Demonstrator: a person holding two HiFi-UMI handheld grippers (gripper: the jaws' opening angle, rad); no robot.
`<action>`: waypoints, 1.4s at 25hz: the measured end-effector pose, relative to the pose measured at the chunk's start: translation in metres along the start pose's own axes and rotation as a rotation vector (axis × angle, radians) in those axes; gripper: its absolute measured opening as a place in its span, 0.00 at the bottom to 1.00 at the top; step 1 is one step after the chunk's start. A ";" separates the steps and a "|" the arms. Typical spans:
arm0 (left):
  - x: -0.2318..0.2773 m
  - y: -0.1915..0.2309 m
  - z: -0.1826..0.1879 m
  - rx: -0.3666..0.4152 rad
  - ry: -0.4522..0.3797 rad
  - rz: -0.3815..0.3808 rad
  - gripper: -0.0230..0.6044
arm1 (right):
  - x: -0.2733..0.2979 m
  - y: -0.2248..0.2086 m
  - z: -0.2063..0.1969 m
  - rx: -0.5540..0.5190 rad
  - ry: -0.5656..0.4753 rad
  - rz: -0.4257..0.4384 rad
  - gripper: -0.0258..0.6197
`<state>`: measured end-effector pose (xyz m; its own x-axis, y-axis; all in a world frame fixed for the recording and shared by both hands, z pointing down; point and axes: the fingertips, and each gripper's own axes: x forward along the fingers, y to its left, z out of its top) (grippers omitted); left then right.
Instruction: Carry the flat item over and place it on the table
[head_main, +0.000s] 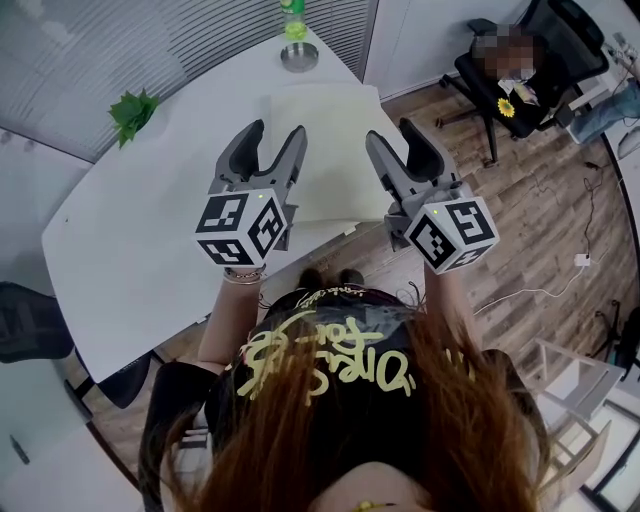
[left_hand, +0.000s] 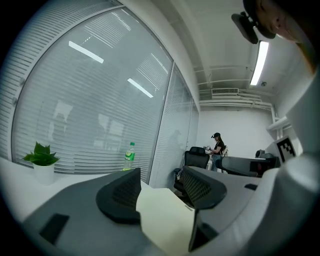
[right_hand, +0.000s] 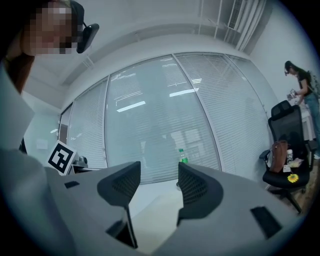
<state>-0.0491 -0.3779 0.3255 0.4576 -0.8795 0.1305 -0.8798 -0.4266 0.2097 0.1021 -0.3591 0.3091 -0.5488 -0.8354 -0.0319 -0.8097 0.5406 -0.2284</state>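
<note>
The flat item (head_main: 322, 150) is a cream rectangular sheet that lies on the white table (head_main: 150, 230), near its right edge. Both grippers hang in the air above its near side, apart from it. My left gripper (head_main: 276, 132) is open with nothing between its jaws; in the left gripper view (left_hand: 159, 176) the cream sheet (left_hand: 165, 220) shows below, through the gap. My right gripper (head_main: 393, 132) is open and empty too, and in the right gripper view (right_hand: 157, 172) the sheet (right_hand: 155, 220) lies beneath the gap.
A green bottle (head_main: 292, 18) and a round metal dish (head_main: 299, 57) stand at the table's far end, a small potted plant (head_main: 133, 112) at its far left. An office chair (head_main: 520, 70) stands on the wood floor at right. A dark chair (head_main: 30, 325) sits at left.
</note>
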 end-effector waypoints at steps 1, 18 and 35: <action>-0.002 0.000 0.002 -0.001 -0.006 -0.004 0.45 | -0.001 0.002 0.004 0.003 -0.010 0.005 0.41; -0.027 -0.014 0.023 0.032 -0.078 -0.020 0.36 | -0.016 0.028 0.034 -0.007 -0.101 0.051 0.32; -0.033 -0.014 0.033 0.029 -0.120 -0.037 0.15 | -0.012 0.028 0.034 -0.012 -0.108 0.040 0.09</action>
<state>-0.0560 -0.3498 0.2858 0.4725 -0.8813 0.0060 -0.8669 -0.4635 0.1836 0.0935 -0.3374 0.2696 -0.5558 -0.8185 -0.1452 -0.7903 0.5745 -0.2130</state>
